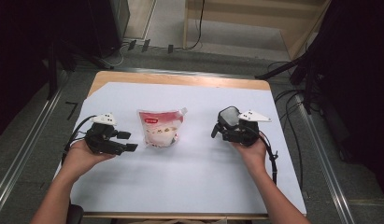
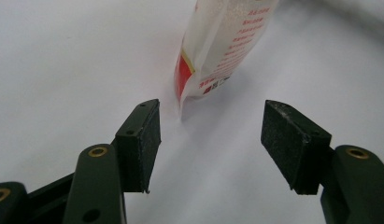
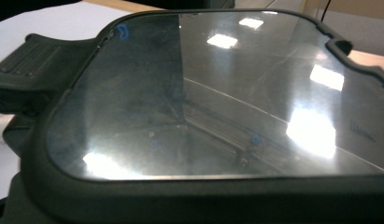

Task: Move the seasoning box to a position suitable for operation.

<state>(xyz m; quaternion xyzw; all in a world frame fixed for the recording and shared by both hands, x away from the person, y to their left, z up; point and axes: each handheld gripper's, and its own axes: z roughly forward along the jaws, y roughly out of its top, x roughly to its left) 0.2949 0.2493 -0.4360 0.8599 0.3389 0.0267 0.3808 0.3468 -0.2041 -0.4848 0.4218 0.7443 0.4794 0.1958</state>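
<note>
Lying mid-table on the white sheet [image 1: 189, 182]: spouted pouch [image 1: 160, 128], just right of the left gripper [image 1: 126, 141], jaws spread wide; right gripper [image 1: 216, 130] clamping a dark handheld scanner [image 1: 230, 116].

The left gripper [image 1: 126, 141] sits in the left hand [image 1: 80, 156], low on the near left. Its jaws are wide apart and point right. The right gripper [image 1: 216, 128] sits in the right hand [image 1: 250, 149], and points left.

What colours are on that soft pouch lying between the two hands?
The soft plastic spouted pouch is white with a red top band and red printing, clearest in the high view.
</note>
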